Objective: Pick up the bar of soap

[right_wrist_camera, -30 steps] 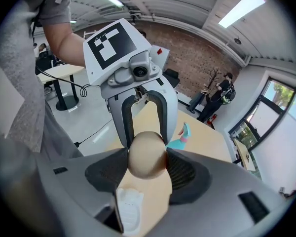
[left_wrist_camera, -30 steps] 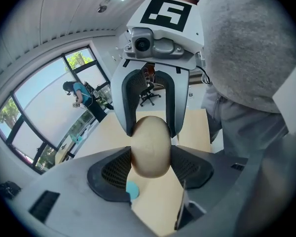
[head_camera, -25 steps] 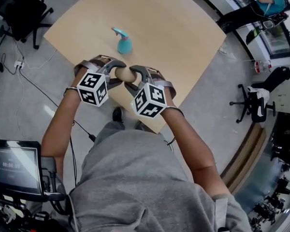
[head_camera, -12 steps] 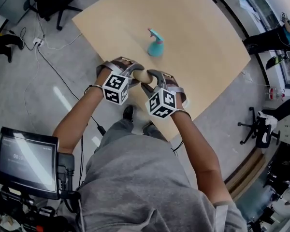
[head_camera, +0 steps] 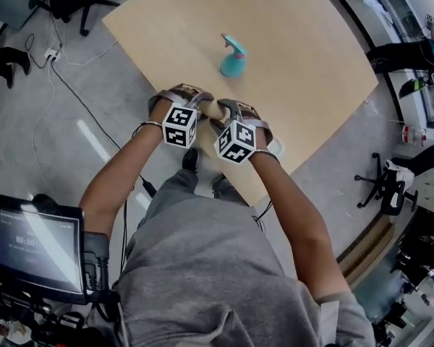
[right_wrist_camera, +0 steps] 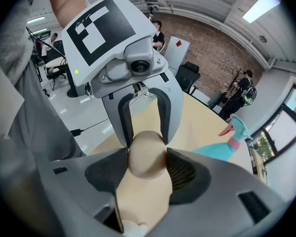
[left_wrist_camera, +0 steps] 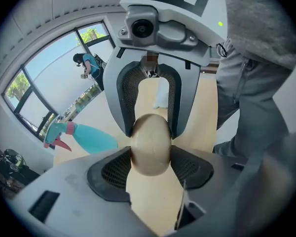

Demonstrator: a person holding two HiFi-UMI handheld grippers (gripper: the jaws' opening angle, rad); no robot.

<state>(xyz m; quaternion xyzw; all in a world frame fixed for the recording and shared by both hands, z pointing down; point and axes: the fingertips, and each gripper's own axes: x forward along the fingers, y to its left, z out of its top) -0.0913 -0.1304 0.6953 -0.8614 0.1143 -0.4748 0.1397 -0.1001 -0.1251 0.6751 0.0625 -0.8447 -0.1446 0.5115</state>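
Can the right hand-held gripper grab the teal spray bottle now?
Probably not: the right hand-held gripper is closed on the bar of soap. The table toward the spray bottle is bare, though.

The bar of soap (left_wrist_camera: 149, 144) is plain cream-beige. The surface (head_camera: 296, 49) is pale tan, unpatterned. The spray bottle (left_wrist_camera: 84, 137) has a teal body and a pink trigger. The left gripper (left_wrist_camera: 149, 162) and right gripper (right_wrist_camera: 147, 164) have grey shells, with black mesh on the fingers (left_wrist_camera: 111, 174). Each marker cube (head_camera: 179, 126) is white with black squares.
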